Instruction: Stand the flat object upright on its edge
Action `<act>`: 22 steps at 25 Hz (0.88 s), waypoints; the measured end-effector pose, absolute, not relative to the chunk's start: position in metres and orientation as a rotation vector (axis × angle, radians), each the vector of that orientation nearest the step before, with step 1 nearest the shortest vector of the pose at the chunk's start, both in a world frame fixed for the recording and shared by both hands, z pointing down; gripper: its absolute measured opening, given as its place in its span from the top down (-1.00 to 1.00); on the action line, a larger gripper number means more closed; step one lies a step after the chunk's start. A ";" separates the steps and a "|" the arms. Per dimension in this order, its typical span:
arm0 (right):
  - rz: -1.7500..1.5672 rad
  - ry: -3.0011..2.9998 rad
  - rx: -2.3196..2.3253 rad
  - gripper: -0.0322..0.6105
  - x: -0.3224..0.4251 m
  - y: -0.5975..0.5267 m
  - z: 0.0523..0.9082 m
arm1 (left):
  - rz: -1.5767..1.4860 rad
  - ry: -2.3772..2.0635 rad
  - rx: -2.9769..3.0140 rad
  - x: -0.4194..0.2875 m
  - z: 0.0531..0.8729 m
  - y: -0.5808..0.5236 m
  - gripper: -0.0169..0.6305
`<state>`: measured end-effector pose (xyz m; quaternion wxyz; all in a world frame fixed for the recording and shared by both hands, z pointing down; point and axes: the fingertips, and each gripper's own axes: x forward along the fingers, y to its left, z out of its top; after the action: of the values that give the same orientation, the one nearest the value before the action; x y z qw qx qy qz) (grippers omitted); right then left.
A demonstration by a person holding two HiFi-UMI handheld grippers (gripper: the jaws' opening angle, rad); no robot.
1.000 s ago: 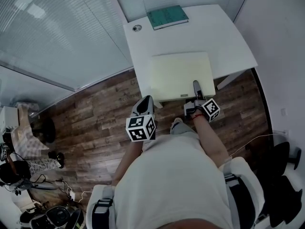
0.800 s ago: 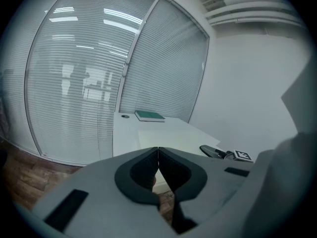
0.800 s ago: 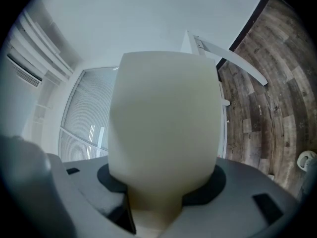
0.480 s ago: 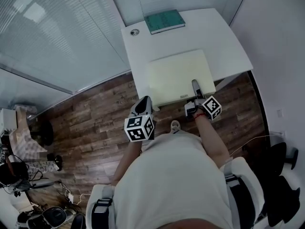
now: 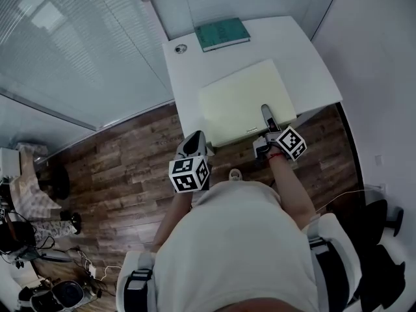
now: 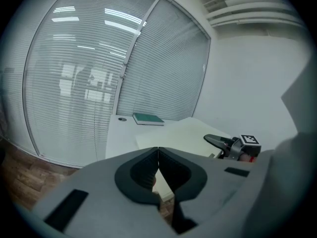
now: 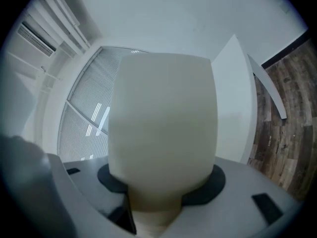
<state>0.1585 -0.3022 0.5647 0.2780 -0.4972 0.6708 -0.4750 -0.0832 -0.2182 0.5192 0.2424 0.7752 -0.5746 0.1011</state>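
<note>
On the white tabletop (image 5: 307, 52) the cream board (image 5: 244, 96) lies flat or v. nearly so, broad face up, so the task looks to be at its start: the grasp is made, the upending is not. The right claw (image 5: 266, 113) is clamped on the board's near edge toward the right corner, one jaw on top & the other presumably beneath. In the right gripper view the board fills the space btw the pads and runs straight out from them. The left claw (image 5: 194, 142) is clenched on nothing and hangs off the tabletop's near edge over the wood floor (image 5: 130, 148), apart from the board. Left to do, prob.: tip the board up about its far edge or lift & turn it, set it on one thin edge, then let go w/o it toppling. The board is a large plain rectangle, thin, matte, pale yellow-cream, rounded corners, and looks stiff. Its near edge seems to overhang the tabletop slightly, which gives the lower jaw room. A green book (image 5: 222, 32) lies at the far end, well clear.
</note>
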 end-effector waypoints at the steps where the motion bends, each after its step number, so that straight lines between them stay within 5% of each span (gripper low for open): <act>1: -1.262 1.819 -1.339 0.06 0.160 -0.305 0.562 | 0.274 -1.573 2.118 -0.082 0.520 -0.220 0.88; 22: -0.828 2.266 -1.588 0.06 0.163 -0.391 0.474 | 0.256 -1.649 2.069 -0.075 0.529 -0.248 0.88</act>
<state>0.1628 -0.3909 0.4745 0.1262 -0.5455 0.7782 -0.2844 -0.0752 -0.2484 0.5289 0.2394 0.7557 -0.6024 0.0933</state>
